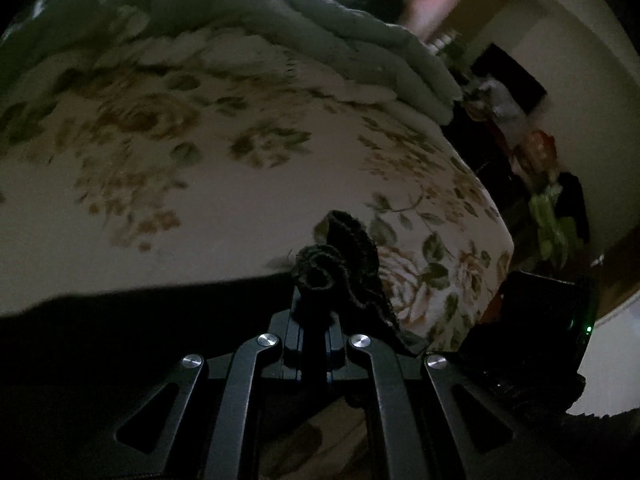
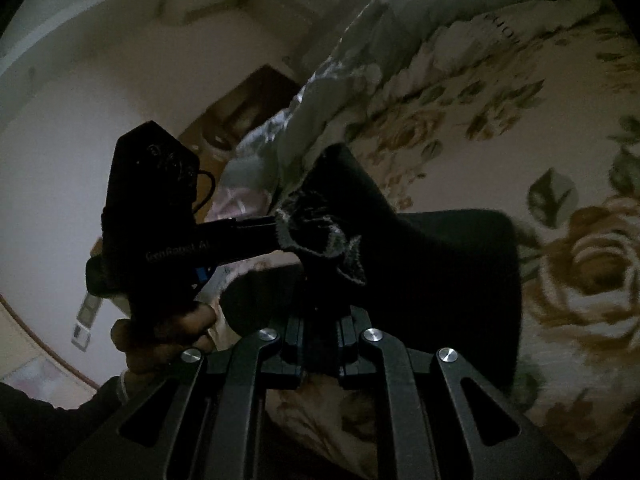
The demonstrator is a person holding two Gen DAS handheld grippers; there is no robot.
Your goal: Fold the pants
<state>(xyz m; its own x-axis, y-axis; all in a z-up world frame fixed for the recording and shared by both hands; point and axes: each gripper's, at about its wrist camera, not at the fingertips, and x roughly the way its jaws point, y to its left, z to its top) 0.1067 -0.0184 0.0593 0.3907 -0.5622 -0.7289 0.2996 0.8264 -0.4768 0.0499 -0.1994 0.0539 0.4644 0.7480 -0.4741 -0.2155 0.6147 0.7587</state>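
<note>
Both views are dim. The left gripper [image 1: 316,300] is clamped on a bunched edge of the black pants [image 1: 344,256], a ribbed, curled hem or waistband that rolls up between its closed fingers and trails off to the right over the bed. Below that grip the rest of the dark cloth spreads as a wide black band across the lower left of the left wrist view, lying on the floral bedsheet [image 1: 200,184]. A pale green quilt [image 1: 320,40] is heaped along the far side of the bed, and past the bed's right edge sits a blurred clutter of coloured things against the wall. The right gripper [image 2: 320,280] is likewise pinched on the pants [image 2: 440,272]; the cloth bunches at its tips with a frayed, lighter edge and hangs broad and dark to the right over the floral bedsheet [image 2: 560,200]. In the right wrist view the left gripper [image 2: 276,228] reaches in from the left, its tips touching the same bunch of cloth, so the two grips sit just beside each other. The left hand [image 2: 168,336] holding it shows below its dark body, probably bare, though the light is too poor to be sure
</note>
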